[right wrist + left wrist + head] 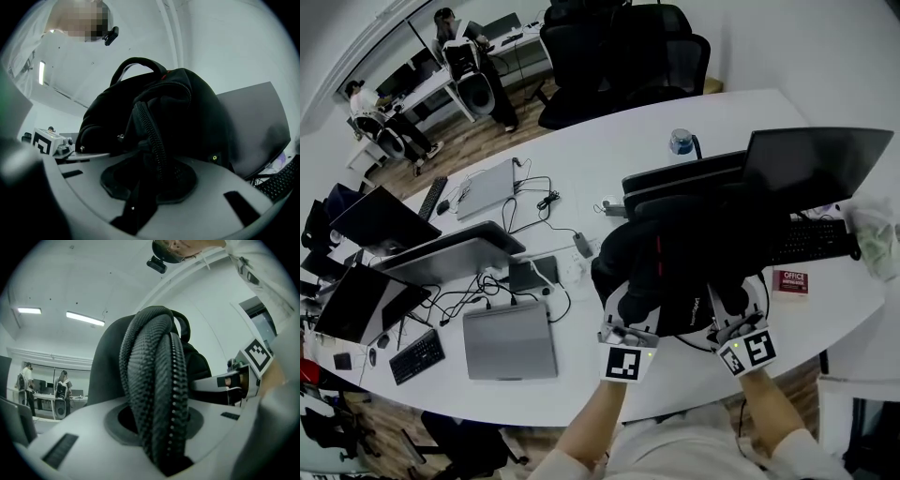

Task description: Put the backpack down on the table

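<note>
Black backpack (675,253) on white desk (581,155), straps (154,366) pinched by left hand-held gripper (159,427) and right hand-held gripper (150,187); we release only once settled (never mid-air).

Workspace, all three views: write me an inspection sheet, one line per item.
Surface: white table, crowded at its left.
Job's things: black backpack at the table's near edge, in front of a monitor; whether it rests there yet is unclear.
Clutter: closed laptop, keyboard, red box, bottle.
Grippers: left gripper has a strap between its jaws; right gripper likewise holds a strap.
Cables: black cables looped among the laptops.
Surroundings: office chairs; two people at a far desk.
</note>
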`<state>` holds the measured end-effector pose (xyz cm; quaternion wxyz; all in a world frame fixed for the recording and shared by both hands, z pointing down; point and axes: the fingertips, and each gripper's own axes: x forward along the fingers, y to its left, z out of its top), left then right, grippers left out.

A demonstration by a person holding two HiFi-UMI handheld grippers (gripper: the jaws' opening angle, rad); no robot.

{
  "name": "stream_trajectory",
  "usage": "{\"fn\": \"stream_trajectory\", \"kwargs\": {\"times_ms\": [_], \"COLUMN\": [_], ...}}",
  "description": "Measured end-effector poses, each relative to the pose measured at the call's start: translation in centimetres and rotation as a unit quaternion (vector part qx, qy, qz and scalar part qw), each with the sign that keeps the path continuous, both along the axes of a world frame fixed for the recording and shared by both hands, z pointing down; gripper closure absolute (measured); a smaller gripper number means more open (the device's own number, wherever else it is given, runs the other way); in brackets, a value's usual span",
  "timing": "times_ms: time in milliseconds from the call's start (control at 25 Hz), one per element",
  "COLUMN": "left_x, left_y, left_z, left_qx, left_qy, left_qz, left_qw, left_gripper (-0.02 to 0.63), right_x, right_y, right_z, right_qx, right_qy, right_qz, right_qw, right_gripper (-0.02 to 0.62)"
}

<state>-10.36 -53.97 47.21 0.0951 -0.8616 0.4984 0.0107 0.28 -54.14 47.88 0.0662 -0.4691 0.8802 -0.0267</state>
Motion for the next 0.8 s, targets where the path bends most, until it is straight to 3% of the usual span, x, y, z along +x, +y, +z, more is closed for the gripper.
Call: {"fn": "stream_trajectory", "kwargs": {"times_ms": [240, 800], "left_x": [0.1, 0.1], "left_y": [2.3, 5.9], "left_z": [0.1, 2.0], "left_qx": [0.036, 0.005], "left_qy": [-0.047, -0.055], "left_qz": [0.019, 0.003], "left_qw": [0.9981, 0.9985], "left_gripper": [0.499, 0.479], "right_x": [-0.1, 0.3], "right_y": [2.4, 6.3], "right_z": [0.7, 2.1], "right_qx": [-0.004, -0.013], "right_qy": [-0.002, 0.013], "right_qz": [0.005, -0.015], "right_qw": [1.0, 1.0], "right_gripper": [0.525, 0.52]}}
